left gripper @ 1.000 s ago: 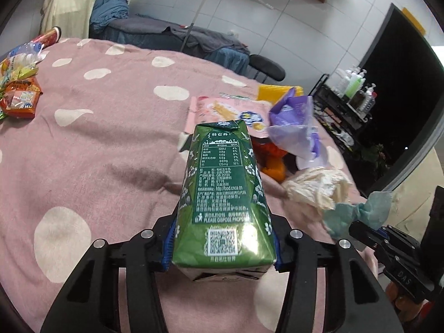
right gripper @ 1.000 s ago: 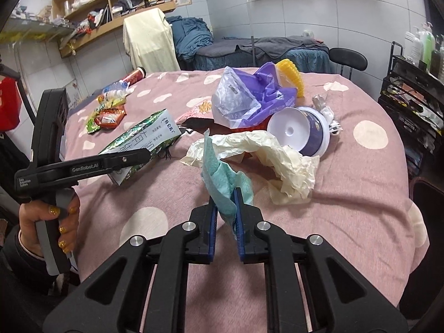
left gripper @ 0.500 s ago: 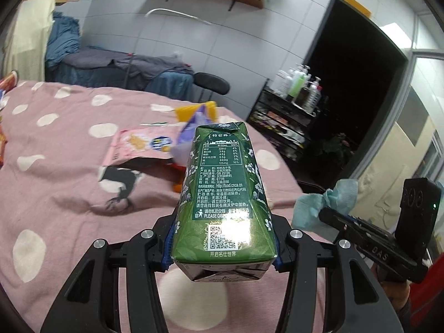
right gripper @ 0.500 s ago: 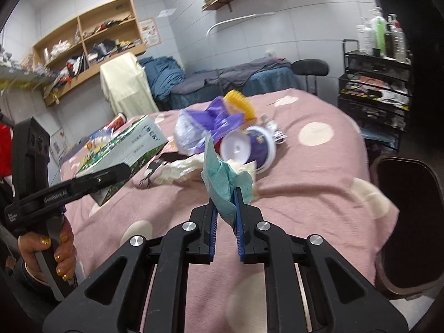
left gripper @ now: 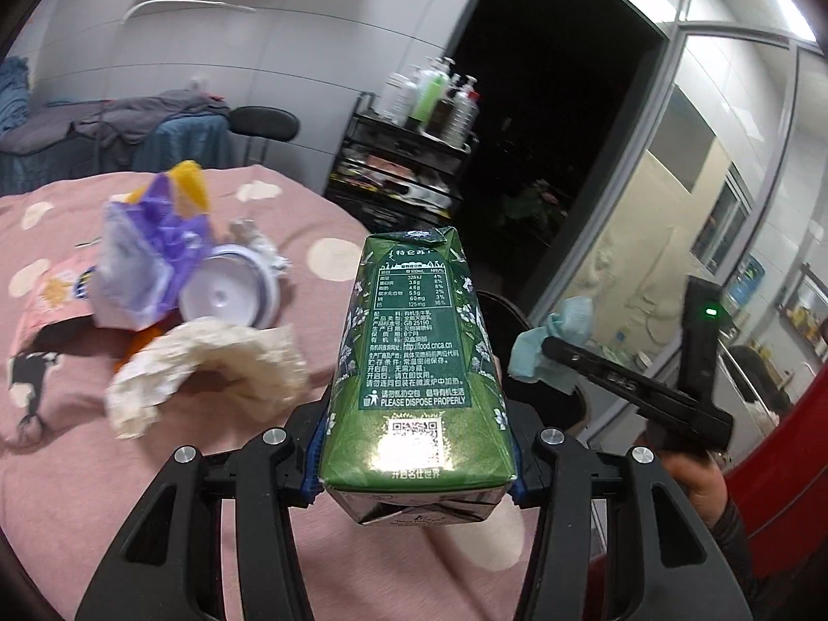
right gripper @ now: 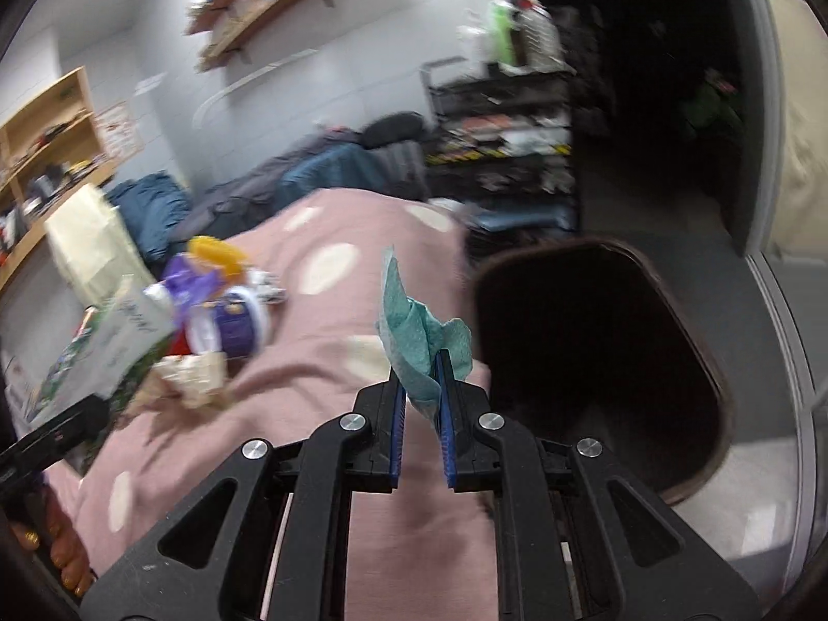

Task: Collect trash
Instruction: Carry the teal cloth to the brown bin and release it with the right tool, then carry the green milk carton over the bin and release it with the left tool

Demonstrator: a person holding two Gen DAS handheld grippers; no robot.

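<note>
My left gripper (left gripper: 414, 458) is shut on a green milk carton (left gripper: 414, 357), held lengthwise above the pink spotted tablecloth (left gripper: 77, 466). My right gripper (right gripper: 420, 388) is shut on a crumpled teal paper towel (right gripper: 419, 331); it hangs over the table's edge beside a dark brown trash bin (right gripper: 605, 362) on the floor. In the left wrist view the right gripper (left gripper: 538, 352) and the teal towel (left gripper: 553, 331) show at the right. The right wrist view, which is blurred, has the carton (right gripper: 103, 352) at its left.
On the table lie a crumpled cream paper (left gripper: 207, 362), a purple plastic bag (left gripper: 150, 253), a white-and-purple tub (left gripper: 227, 295) and a pink wrapper (left gripper: 46, 290). A black shelf cart (left gripper: 409, 165) with bottles stands behind the table, next to a dark doorway.
Both grippers have swung right toward the table's edge with their loads. The trash bin has come fully into the right wrist view.
</note>
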